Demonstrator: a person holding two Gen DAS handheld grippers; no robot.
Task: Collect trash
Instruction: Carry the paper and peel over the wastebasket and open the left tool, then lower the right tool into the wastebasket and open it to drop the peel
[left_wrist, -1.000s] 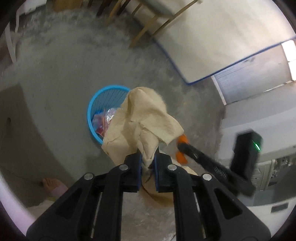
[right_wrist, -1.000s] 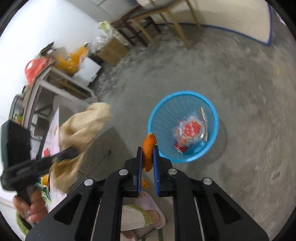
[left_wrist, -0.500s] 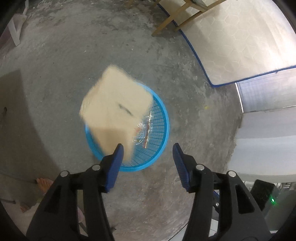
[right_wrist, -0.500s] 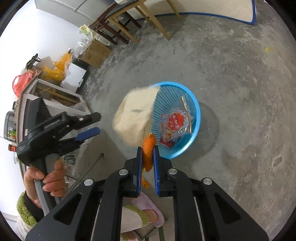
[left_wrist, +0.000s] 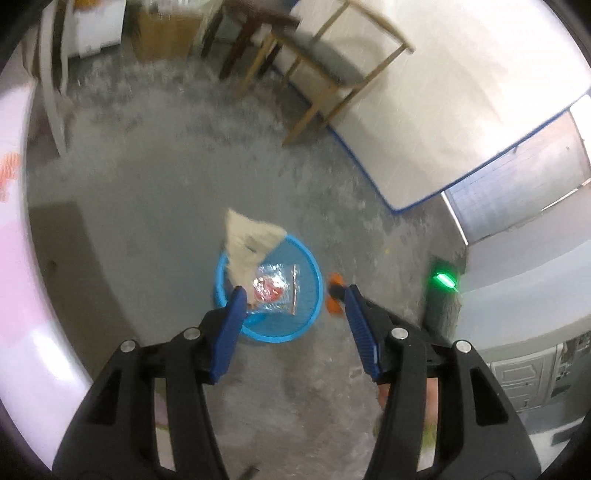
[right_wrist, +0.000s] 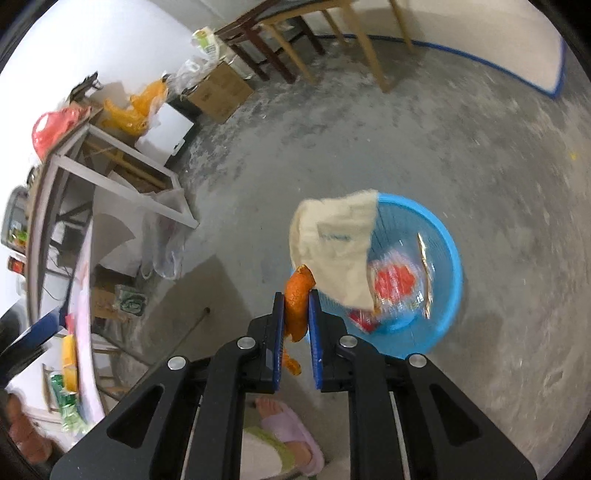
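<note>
Left claw (left_wrist: 293, 306) released, empty; right claw (right_wrist: 296, 314) easing open, orange peel (right_wrist: 295, 299) between pads.

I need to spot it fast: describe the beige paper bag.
On the grey concrete floor stands a round blue basket. The beige paper bag hangs over its rim. Unlike the shiny red wrapper inside, it is plain, matte and crumpled.

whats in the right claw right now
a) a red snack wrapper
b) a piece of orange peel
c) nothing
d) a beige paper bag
b: the right claw has a piece of orange peel between its blue pads, near the rim of the blue basket; the beige paper bag is draped over that rim and the red snack wrapper lies inside.
</note>
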